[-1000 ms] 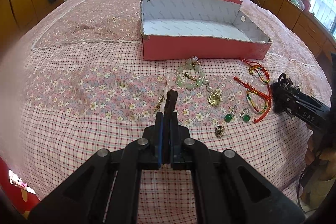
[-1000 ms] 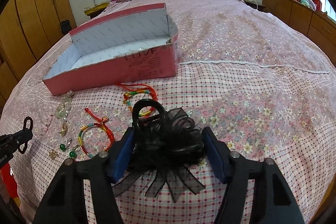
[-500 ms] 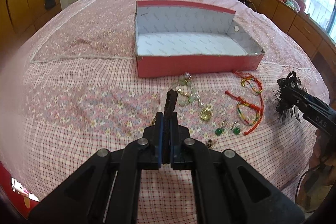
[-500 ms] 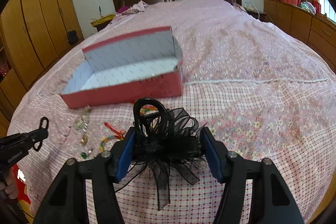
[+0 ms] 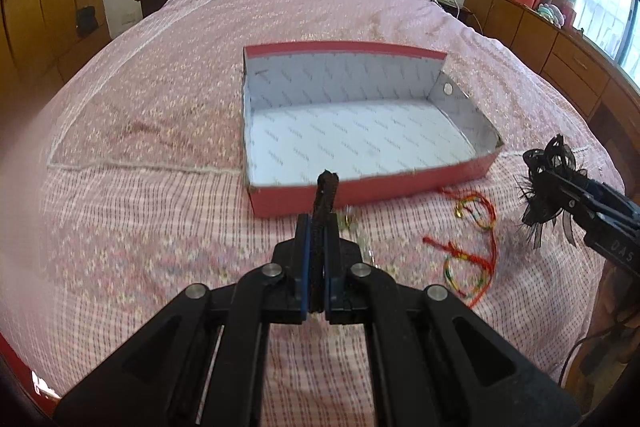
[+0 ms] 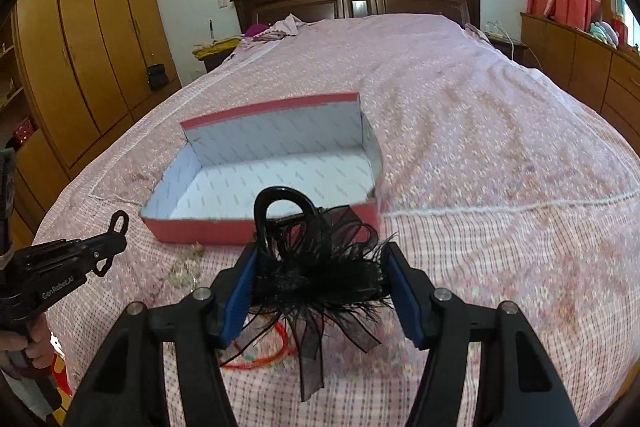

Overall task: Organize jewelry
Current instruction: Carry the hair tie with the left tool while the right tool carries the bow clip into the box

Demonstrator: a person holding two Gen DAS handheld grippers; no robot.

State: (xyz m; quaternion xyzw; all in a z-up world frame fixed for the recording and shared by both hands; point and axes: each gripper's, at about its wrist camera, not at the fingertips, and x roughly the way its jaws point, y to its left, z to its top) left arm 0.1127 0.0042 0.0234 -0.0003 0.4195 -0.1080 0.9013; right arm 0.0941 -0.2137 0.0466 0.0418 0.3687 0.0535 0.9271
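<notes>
Left wrist view: the left tool point(image 5: 316, 227) is pinched tight on a dark braided band point(image 5: 325, 197), whose looped end sticks up past the pads and now overlaps the near wall of the red box point(image 5: 360, 193). A second ago that loop hung over the floral bedspread well short of the box, with the green beads and earrings in plain sight ahead of it; now the tool has come up and forward, the box fills the middle of the view, and only a blurred scrap of the beads point(image 5: 350, 223) shows just right of the pads. The red cords point(image 5: 472, 247) lie on the bed point(image 5: 140, 227) right of the tool, near the box's front corner. The right tool point(image 5: 560, 183) has risen too, from beside the cords to level with the box's right end.

In the right wrist view, the right tool point(image 6: 320, 267) grips a black hair bow point(image 6: 320, 267) at a medium spread, the pads pressed against its netting and feathers, its clip loop standing up in front of the box point(image 6: 264, 227). The box sat further off and to the left a second ago; it now lies straight ahead and closer. The left tool point(image 6: 108, 247) holds its band beside the box's front left corner.
</notes>
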